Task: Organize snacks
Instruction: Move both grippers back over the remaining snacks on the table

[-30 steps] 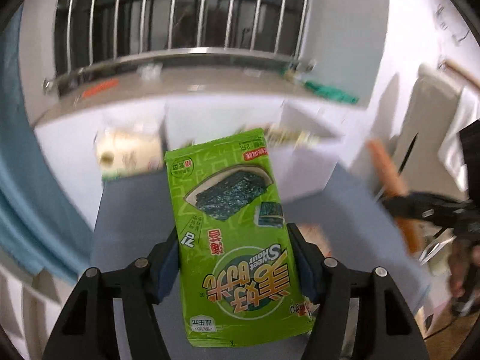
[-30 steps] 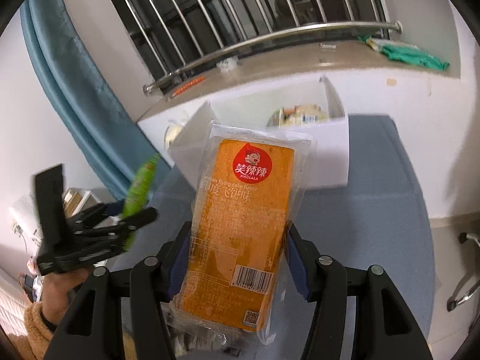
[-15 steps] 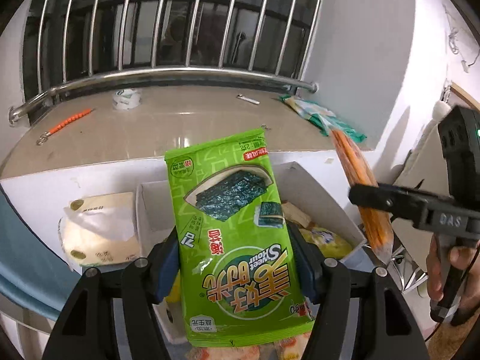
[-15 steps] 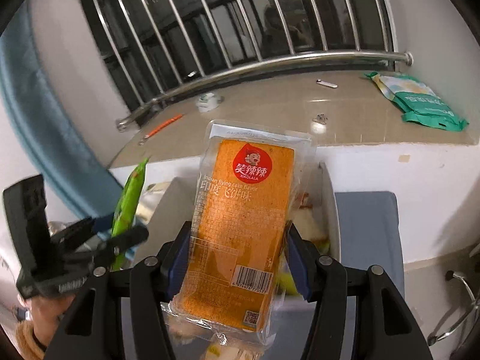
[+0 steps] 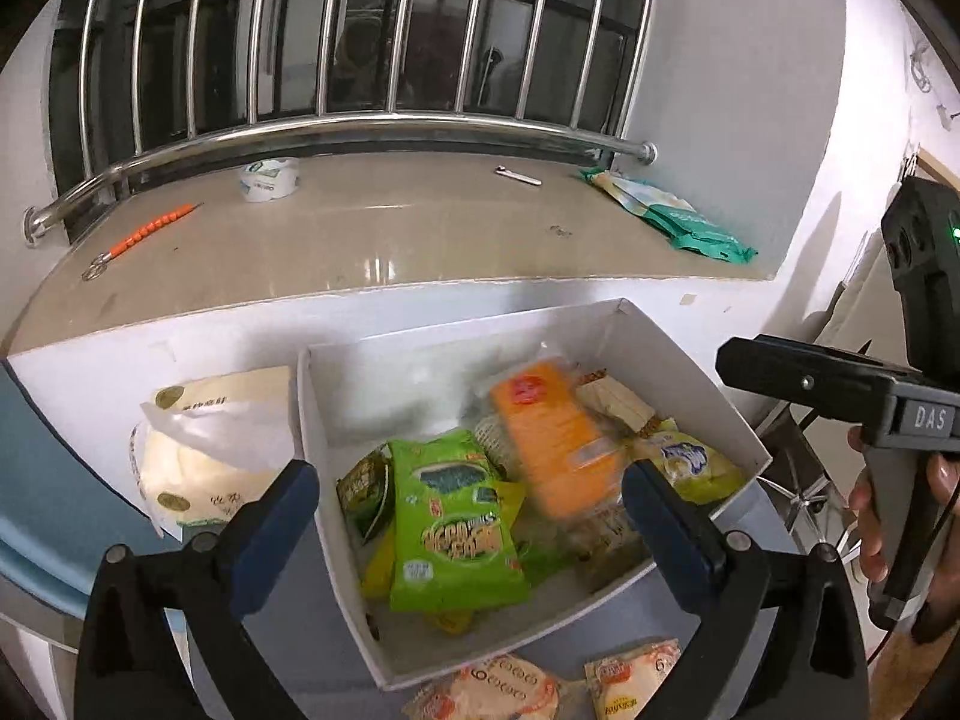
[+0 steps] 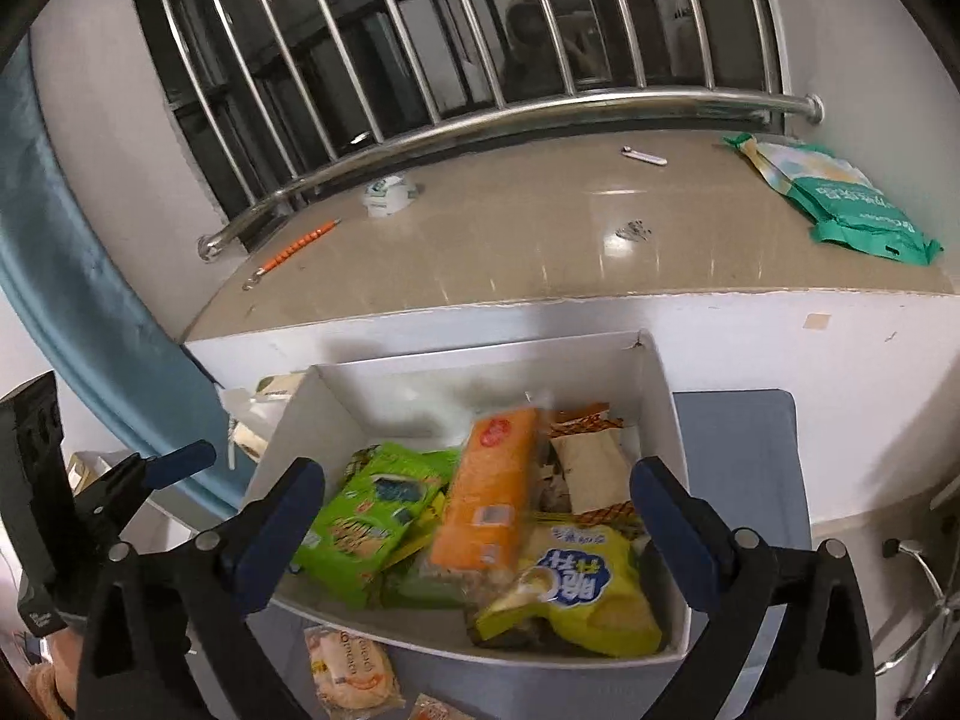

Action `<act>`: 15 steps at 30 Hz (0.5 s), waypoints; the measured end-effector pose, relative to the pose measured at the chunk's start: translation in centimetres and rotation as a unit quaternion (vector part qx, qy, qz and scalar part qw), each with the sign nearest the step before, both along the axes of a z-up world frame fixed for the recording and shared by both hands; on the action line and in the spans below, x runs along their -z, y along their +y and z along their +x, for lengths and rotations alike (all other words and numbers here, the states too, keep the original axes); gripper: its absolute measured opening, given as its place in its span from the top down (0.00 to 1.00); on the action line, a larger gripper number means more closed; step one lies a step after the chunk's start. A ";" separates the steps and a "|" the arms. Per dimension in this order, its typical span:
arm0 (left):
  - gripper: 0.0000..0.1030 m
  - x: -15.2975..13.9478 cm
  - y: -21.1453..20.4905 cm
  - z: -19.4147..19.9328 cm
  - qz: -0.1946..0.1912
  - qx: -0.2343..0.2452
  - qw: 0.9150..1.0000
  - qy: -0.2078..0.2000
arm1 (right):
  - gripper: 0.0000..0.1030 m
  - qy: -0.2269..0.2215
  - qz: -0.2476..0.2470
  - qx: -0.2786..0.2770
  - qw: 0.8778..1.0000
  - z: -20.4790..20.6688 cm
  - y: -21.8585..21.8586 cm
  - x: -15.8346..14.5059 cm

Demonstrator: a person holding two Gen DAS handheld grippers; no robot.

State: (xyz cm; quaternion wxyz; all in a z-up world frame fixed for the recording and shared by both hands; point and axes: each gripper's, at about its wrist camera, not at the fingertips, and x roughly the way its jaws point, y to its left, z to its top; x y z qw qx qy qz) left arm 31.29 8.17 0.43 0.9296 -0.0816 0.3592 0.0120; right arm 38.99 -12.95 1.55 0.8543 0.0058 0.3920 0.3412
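Observation:
An open white box (image 5: 690, 372) sits below both grippers, holding several snack packets. The green seaweed packet (image 5: 456, 516) (image 6: 360, 516) lies flat at its left side. Beside it the orange packet (image 5: 558, 432) (image 6: 492, 492) leans on the pile, blurred. A yellow-green packet (image 6: 576, 594) lies at the right. My left gripper (image 5: 465, 477) hangs above the box with its jaws opening wide and nothing gripped between them. My right gripper (image 6: 477, 473) does the same over the box's right half.
Two loose round-cake packets (image 5: 510, 690) (image 5: 630, 672) lie on the blue-grey table in front of the box. A white tissue pack (image 5: 210, 450) stands left of it. Behind is a stone sill (image 5: 390, 240) with a green pouch (image 5: 672, 216), a tape roll (image 5: 267, 177) and window bars.
Both grippers came forward over the box, then spread their jaws. The green packet left the left gripper and the orange packet left the right one; both now lie in the box.

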 end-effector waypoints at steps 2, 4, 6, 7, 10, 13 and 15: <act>0.00 -0.2 -0.1 -0.7 0.001 0.000 1.000 -0.004 | 0.00 -0.006 0.000 -0.004 1.000 -0.9 -0.1 -0.4; 0.00 -0.6 -0.5 -2.0 0.004 0.010 1.000 -0.010 | 0.00 -0.017 0.008 -0.014 1.000 -2.3 -0.5 -1.0; 0.00 -1.1 -0.9 -3.3 0.010 0.017 1.000 -0.019 | 0.00 -0.024 0.013 -0.023 0.999 -3.5 -0.9 -1.5; 0.00 -1.4 -1.4 -4.7 0.015 0.023 0.999 -0.028 | 0.00 -0.031 0.018 -0.030 0.999 -4.6 -1.4 -1.7; 0.00 -1.7 -2.6 -8.1 0.022 0.045 0.998 -0.044 | 0.00 -0.043 0.027 -0.040 0.998 -7.8 -2.7 -1.8; 0.00 -1.1 -3.8 -11.2 0.023 0.063 0.997 -0.045 | 0.00 -0.039 0.036 -0.043 0.998 -10.9 -4.3 -0.8; 0.00 -0.5 -4.6 -13.4 0.022 0.071 0.996 -0.048 | 0.00 -0.037 0.032 -0.043 0.998 -12.9 -5.2 0.4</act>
